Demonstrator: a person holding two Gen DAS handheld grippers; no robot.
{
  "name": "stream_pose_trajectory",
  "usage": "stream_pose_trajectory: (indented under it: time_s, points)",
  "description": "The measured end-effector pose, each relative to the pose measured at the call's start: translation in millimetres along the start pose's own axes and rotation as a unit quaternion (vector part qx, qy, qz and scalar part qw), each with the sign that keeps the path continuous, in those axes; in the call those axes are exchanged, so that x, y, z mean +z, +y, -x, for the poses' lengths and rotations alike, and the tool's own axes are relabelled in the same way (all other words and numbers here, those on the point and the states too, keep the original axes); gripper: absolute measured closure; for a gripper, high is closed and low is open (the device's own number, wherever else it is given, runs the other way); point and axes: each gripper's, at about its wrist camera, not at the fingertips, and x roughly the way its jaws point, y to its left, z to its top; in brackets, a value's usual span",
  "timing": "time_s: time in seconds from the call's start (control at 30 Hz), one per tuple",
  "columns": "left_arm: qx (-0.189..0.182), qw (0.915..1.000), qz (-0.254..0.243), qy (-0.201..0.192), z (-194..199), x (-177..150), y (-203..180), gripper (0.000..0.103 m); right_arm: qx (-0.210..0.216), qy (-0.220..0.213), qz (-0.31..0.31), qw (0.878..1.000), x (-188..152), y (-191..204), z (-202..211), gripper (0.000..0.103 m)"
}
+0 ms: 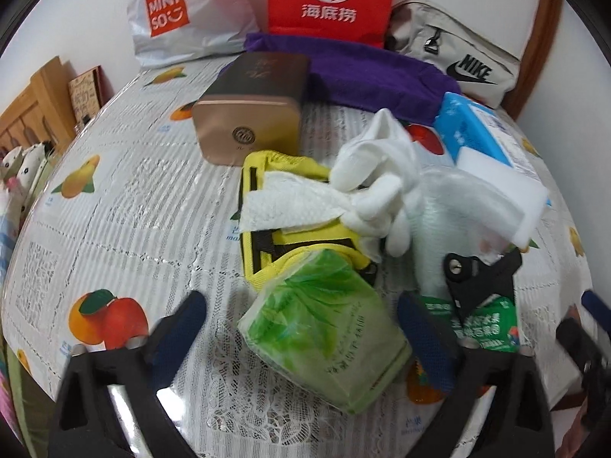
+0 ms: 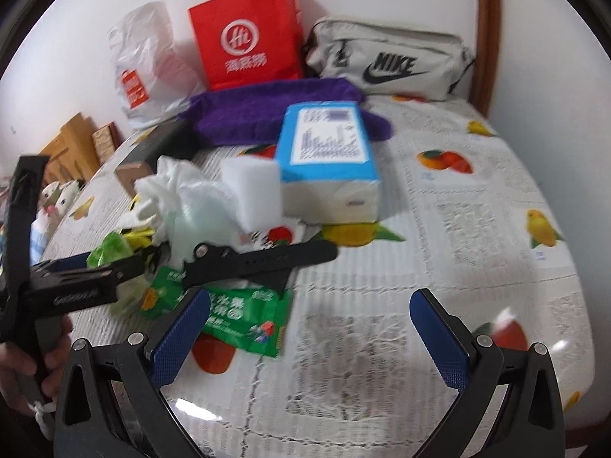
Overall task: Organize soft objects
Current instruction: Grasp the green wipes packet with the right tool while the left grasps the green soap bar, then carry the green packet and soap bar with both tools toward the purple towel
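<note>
Green soft plastic tissue pack (image 1: 324, 336) is seen on the fruit-printed tablecloth (image 1: 126, 206), between the spread jaws of the left gripper (image 1: 305, 324), not yet squeezed; it should be clamped gently at its middle. Right gripper (image 2: 309, 328) is held released, grasping nothing.

Left gripper (image 1: 301, 328): black frame, blue textured pads. Right gripper (image 2: 309, 328): same black frame, blue dimpled pads (image 2: 179, 339), silver screws. Bare-skinned hand (image 2: 23, 374) on grey handle.
</note>
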Motion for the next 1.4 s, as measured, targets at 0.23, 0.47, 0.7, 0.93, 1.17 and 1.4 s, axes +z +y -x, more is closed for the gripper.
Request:
stream_pose_trajectory:
  time_s: [0.23,0.47,0.7,0.93,1.17,1.4]
  points:
    - [-0.02,0.9998,0.007,-0.006,5,0,16,0.043,0.042,0.013,0.049,0.998,-9,32,-16,0.0]
    - [-0.029,0.9994,0.019,-0.005,6,1,34,0.043,0.036,0.027,0.12,0.992,-21,64,-38,0.0]
    - [-0.046,0.9987,0.023,-0.004,2,-1,39,0.043,0.017,0.022,0.152,0.988,-26,74,-52,0.021]
    - [-0.051,0.998,0.038,-0.002,-1,-2,53,0.043,0.073,0.016,0.087,0.993,-14,42,-32,0.08]
    - [-0.043,0.9981,0.043,-0.009,4,-3,62,0.043,0.073,0.008,0.081,0.994,-18,28,-7,0.092]
    - [-0.037,0.998,0.049,-0.016,6,-3,67,0.043,0.065,-0.017,0.059,0.996,-22,8,19,0.094]
